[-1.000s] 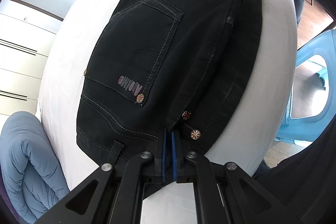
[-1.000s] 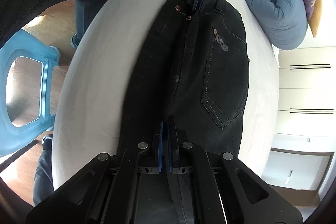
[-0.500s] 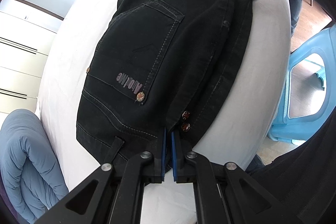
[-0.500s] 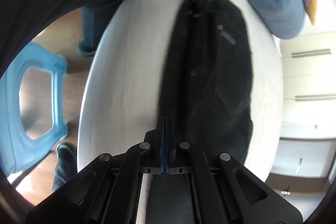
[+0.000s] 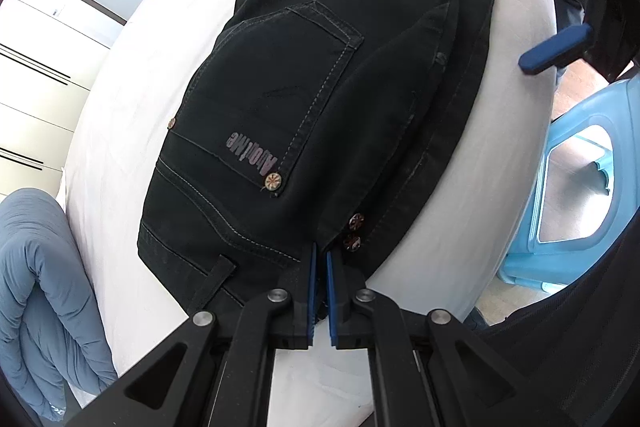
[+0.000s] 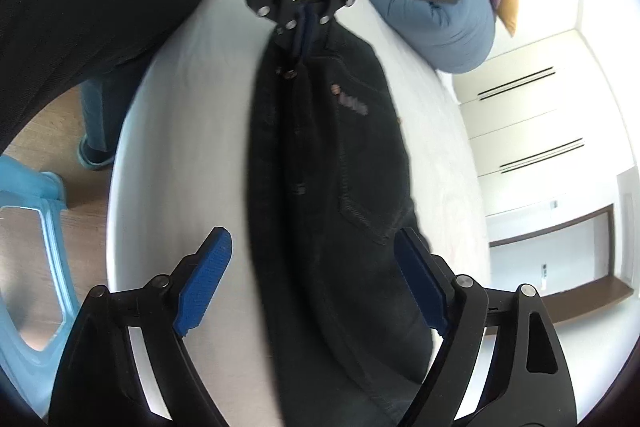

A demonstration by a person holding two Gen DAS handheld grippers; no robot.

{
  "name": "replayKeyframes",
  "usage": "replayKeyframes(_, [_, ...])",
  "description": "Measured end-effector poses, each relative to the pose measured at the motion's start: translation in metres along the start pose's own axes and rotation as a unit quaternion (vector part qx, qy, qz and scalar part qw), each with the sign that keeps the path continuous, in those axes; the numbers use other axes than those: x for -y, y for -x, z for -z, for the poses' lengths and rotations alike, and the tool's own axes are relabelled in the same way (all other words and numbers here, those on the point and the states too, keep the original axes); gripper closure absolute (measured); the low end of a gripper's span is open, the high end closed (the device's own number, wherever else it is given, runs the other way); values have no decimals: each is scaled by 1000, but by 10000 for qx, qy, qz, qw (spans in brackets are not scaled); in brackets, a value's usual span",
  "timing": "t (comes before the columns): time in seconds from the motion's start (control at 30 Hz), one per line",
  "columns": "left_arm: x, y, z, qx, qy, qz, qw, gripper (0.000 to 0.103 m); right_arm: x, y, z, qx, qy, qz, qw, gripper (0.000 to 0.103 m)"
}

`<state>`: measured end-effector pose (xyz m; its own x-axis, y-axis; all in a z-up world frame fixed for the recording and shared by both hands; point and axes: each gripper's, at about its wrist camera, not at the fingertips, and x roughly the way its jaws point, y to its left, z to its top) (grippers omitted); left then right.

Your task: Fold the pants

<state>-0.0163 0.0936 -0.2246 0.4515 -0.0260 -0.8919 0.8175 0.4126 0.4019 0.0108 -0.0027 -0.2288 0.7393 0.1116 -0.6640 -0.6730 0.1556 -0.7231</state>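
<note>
Left wrist view: the left gripper [image 5: 320,291] has its jaws pressed together on the waistband of black jeans [image 5: 320,99], pinning that end near the bed's [image 5: 500,187] outer edge so the lengthwise fold keeps its line. The jeans lie doubled along their length on the white bed, back pocket [image 5: 276,95] facing up, rivets [image 5: 353,231] just beside the jaws. A blue duvet [image 5: 36,291] is bunched at the bed's far corner; a light-blue plastic stool [image 5: 576,211] stands on the floor beside the bed.

Right wrist view: the right gripper [image 6: 308,275] hovers over the jeans [image 6: 332,211] with its jaws wide apart and holding nothing, one blue pad on either side of the cloth. Judging by that, it has freed the leg section to take a fresh hold for the next fold. The left gripper [image 6: 306,23] shows at the far end, clamped on the waistband.
</note>
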Motion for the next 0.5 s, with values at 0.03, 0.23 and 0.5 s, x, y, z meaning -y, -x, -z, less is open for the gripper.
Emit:
replayKeyframes(0.03, [-2, 0, 0, 5, 12, 6, 10000, 99, -1, -3, 1, -56, -67, -57, 9999, 51])
replayKeyframes(0.23, [-12, 6, 3, 89, 289, 167, 9994, 99, 7, -18, 2, -405, -383, 1, 9984, 72])
replayKeyframes(0.5, [-16, 10, 8, 103, 307, 174, 9993, 99, -2, -31, 5, -584, -379, -27, 9976, 74])
